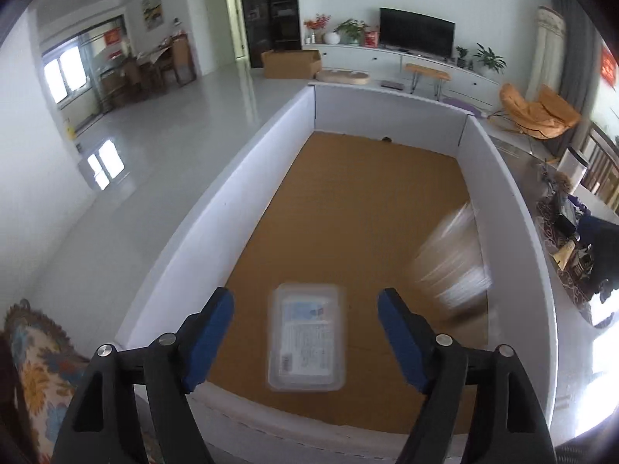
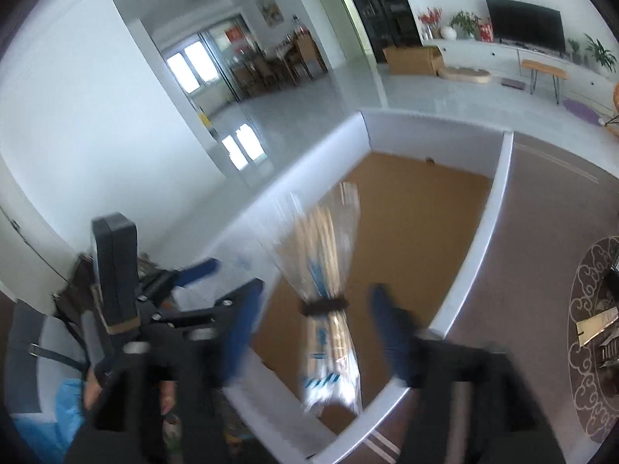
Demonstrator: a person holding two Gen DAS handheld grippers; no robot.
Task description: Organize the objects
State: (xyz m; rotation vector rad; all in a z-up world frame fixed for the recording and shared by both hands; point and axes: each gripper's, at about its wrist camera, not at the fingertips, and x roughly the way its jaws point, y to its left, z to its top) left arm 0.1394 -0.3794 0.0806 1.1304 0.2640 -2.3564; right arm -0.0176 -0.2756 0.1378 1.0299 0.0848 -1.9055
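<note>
We are holding two tools over a big white box with a brown cardboard floor. The left hand-held gripper is standing released, with its blue fingers wide apart and touching nothing. A clear plastic case with a printed label is showing between those fingers, inside the box and near its close wall. It is blurry, so we cannot tell if it is lying on the floor or falling.

The right hand-held gripper is released too. A bag of wooden sticks in shiny clear wrap is sitting between its fingers, but the pads are not pressing on it. A dark band is going around its middle. From the left camera, the same bag is a smear by the right wall of the box.

We are thinking the case is light and stiff, with smooth sides that could slip, so we would be pinching it across its short width. We are thinking the bag is light too, but the wrap is crinkly and slippery. The banded middle looks like the best spot to take hold, and not too hard, since thin sticks could snap.
</note>
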